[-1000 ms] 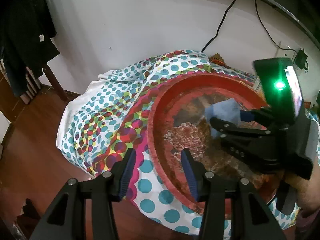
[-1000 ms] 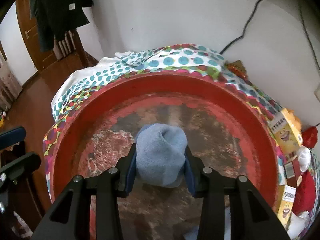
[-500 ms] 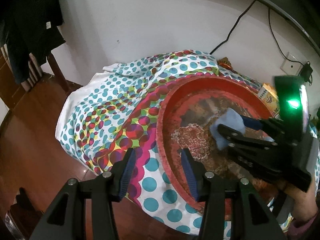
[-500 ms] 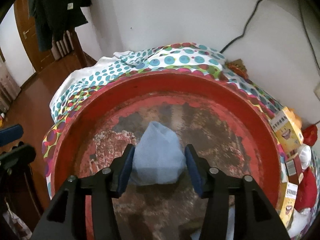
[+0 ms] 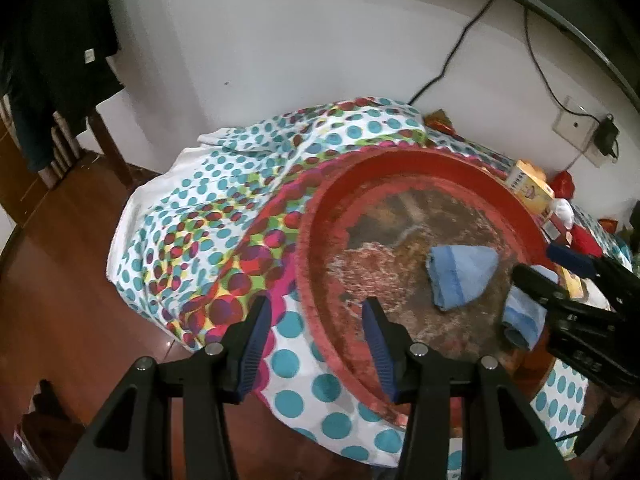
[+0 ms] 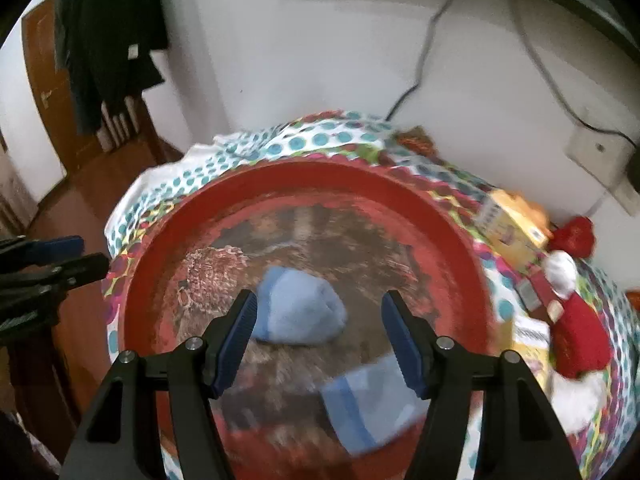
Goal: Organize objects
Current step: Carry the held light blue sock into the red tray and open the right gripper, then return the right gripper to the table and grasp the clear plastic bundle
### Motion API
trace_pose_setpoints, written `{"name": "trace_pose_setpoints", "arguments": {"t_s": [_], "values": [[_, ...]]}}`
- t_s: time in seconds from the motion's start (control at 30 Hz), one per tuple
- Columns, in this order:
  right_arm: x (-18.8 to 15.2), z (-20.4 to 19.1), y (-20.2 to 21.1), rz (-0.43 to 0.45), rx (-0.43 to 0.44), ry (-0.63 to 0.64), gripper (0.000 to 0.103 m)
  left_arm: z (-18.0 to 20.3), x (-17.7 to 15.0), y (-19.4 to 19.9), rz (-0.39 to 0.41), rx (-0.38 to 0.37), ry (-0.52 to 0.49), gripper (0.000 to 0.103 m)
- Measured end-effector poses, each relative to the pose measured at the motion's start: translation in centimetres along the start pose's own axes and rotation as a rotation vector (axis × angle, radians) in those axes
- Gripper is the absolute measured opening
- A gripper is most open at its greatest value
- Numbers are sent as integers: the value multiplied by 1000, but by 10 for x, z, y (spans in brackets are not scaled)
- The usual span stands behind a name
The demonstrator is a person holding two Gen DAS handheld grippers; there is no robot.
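A big worn red basin sits on a dotted cloth. A folded light-blue cloth lies on the basin floor. A second light-blue cloth lies nearer the basin's front right. My right gripper is open and empty, above and just behind the first cloth; it also shows in the left wrist view. My left gripper is open and empty over the basin's left rim.
Yellow boxes and a red-and-white stuffed toy lie right of the basin by the wall. Cables run down to a wall socket. Dark clothes hang at the left. A wooden floor lies below.
My right gripper opened and let go of the blue cloth, which now lies in the basin. The right gripper drew back and up. The left gripper shifted slightly left.
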State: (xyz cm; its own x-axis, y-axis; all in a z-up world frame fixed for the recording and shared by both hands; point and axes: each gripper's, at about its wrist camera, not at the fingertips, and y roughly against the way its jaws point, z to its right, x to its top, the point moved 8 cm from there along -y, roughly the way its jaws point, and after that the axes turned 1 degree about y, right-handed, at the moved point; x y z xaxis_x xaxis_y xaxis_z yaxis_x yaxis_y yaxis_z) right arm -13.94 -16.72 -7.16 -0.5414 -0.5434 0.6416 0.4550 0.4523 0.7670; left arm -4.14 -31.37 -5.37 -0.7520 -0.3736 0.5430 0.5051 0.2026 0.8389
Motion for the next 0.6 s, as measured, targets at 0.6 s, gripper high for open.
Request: {"name": "trace_pose_setpoints", "arguments": {"t_s": [0.6], "values": [[-144,170,79,-50,-260,-194,62,131,-41,8,6,-171,-261,48]]}}
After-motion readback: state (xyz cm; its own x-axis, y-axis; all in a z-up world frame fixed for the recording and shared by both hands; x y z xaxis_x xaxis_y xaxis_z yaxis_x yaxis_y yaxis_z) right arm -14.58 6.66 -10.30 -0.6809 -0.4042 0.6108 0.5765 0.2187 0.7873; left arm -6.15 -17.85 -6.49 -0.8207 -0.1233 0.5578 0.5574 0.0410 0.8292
